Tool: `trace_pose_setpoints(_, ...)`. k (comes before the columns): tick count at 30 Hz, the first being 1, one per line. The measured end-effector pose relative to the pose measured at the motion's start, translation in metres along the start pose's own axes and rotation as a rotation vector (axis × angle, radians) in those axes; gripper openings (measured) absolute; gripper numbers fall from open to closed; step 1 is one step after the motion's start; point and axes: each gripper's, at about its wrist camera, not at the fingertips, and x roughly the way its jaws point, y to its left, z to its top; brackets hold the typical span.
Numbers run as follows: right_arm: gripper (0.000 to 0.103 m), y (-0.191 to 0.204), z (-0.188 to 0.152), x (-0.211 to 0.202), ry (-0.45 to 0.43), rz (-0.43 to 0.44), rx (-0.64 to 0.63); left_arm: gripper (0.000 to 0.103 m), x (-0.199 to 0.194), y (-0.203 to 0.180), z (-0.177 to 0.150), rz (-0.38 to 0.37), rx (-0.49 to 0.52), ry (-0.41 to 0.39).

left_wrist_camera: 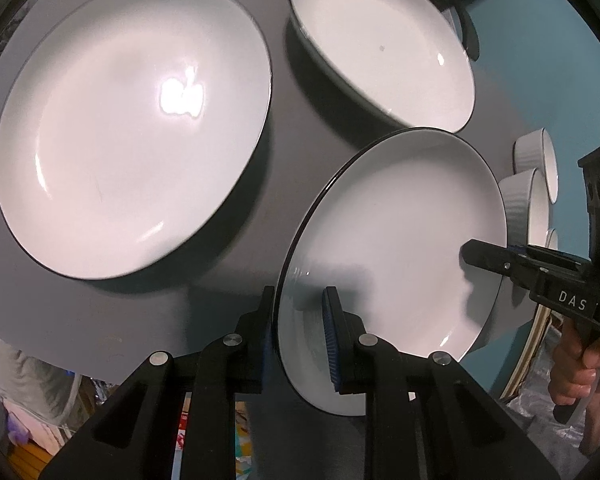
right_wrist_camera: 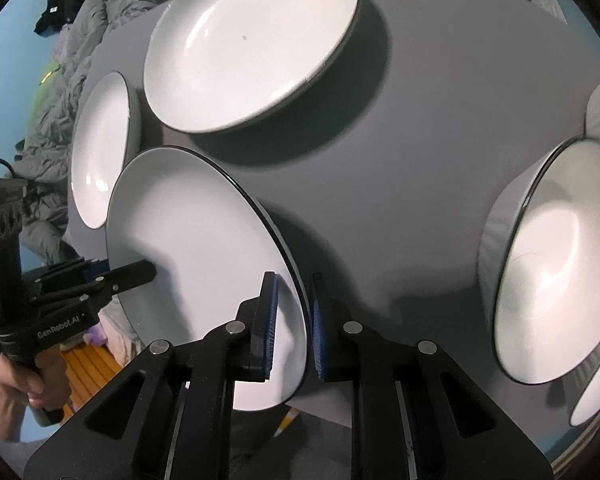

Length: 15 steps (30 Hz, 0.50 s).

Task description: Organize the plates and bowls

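A white plate with a dark rim (left_wrist_camera: pixel 400 240) (right_wrist_camera: pixel 200 232) hangs tilted above the grey table (left_wrist_camera: pixel 292 112), held at two opposite edges. My left gripper (left_wrist_camera: pixel 298 332) is shut on its near-left rim, one blue pad on top and one underneath. My right gripper (right_wrist_camera: pixel 294 324) is shut on the opposite rim in the same way. In the left wrist view a finger (left_wrist_camera: pixel 484 256) of the right gripper lies on the plate's right side. In the right wrist view a finger (right_wrist_camera: pixel 136 272) of the left gripper lies on its left side.
A large white plate (left_wrist_camera: pixel 132 132) (right_wrist_camera: pixel 100 148) lies flat to the left. A deeper dark-sided dish (left_wrist_camera: pixel 380 48) (right_wrist_camera: pixel 252 40) sits behind. Ribbed white bowls (left_wrist_camera: pixel 534 156) stand at the right, one big in the right wrist view (right_wrist_camera: pixel 552 260). A hand (left_wrist_camera: pixel 580 364) holds the right gripper's handle.
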Motion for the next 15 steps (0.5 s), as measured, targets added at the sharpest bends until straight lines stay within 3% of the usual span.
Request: trace_pose_setpoints(15, 0.016, -0.001, 0.05, -0.035, -0.061, -0.012, -0.014, 0.022, -0.029, -0.018, 0.069, 0.019, 0.025, -0.067)
